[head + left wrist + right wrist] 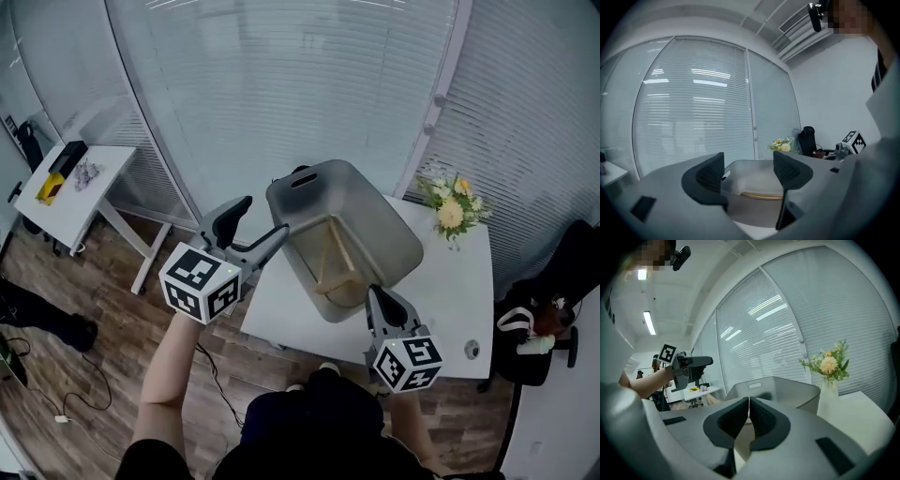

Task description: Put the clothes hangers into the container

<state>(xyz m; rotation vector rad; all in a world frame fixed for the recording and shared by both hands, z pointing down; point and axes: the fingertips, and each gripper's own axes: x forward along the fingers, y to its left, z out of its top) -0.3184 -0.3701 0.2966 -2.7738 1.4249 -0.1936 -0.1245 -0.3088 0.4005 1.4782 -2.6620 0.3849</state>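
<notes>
Left gripper [255, 225] hovers at centre-left of the head view, just beside the container's near-left corner. In the left gripper view its jaws stand well apart with nothing between them but air; the container's wall shows through the gap. Right gripper [379, 298] sits lower, just right of centre, over the table's front edge and close to the container's near-right side. In the right gripper view its jaws are pressed together with nothing held.

Wooden floor [112, 319] fills the lower left of the head view. The white table [450, 291] takes the centre right. A smaller white side table [89, 183] stands well apart in the upper left. A dark chair [553, 291] sits at the right edge.

The grey container [375, 202] rests on the white table's left part, tilted in the frame, with a handle slot at its far end. Inside it lies a wooden clothes hanger [336, 251], leaning along the floor and near wall. A vase of yellow and white flowers [452, 212] stands on the table just right of the container, apart from it.
</notes>
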